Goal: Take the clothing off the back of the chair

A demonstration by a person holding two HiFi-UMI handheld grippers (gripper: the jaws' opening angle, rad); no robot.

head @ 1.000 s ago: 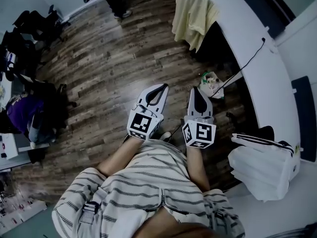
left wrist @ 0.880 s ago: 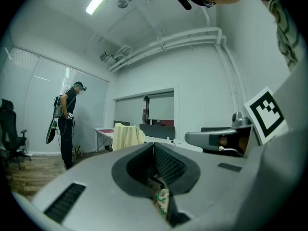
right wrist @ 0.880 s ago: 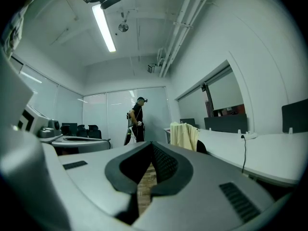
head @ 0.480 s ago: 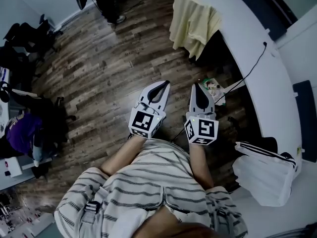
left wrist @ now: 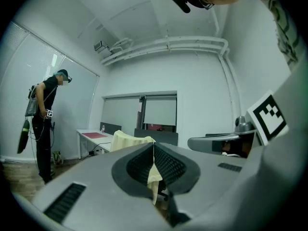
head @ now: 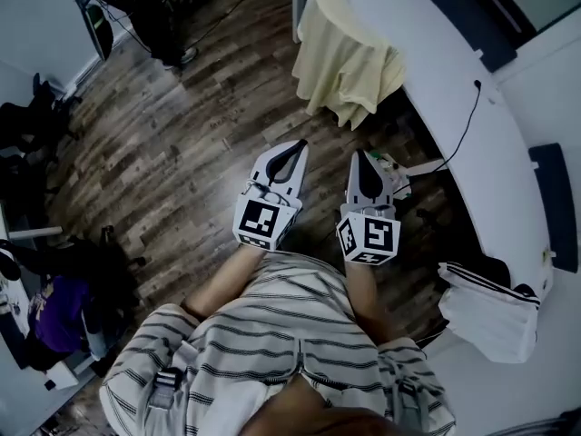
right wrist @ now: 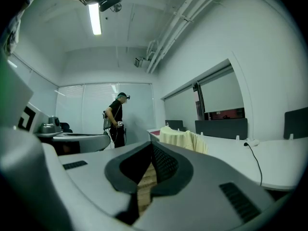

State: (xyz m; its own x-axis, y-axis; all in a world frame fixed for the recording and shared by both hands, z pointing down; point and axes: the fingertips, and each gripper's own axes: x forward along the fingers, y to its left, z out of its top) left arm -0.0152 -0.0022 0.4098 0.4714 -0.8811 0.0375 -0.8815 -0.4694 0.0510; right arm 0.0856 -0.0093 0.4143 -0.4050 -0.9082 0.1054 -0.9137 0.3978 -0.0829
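A pale yellow garment (head: 345, 57) hangs over the back of a chair beside the white desk, ahead of me in the head view. My left gripper (head: 296, 145) and right gripper (head: 359, 156) are held side by side over the wooden floor, short of the garment, both pointing toward it. Each is shut with nothing between its jaws. In the left gripper view the garment (left wrist: 129, 139) shows just past the shut left gripper (left wrist: 154, 146). In the right gripper view the garment (right wrist: 182, 137) lies right of the shut right gripper (right wrist: 152, 147).
A long curved white desk (head: 454, 89) with a black cable (head: 461, 127) runs along the right. A white bag with black stripes (head: 490, 305) lies at the lower right. A person (head: 154, 16) stands at the back left. Dark chairs (head: 54, 271) crowd the left edge.
Both grippers have travelled forward across the floor together, still shut. The yellow garment and the desk now sit nearer and lower in the head view.
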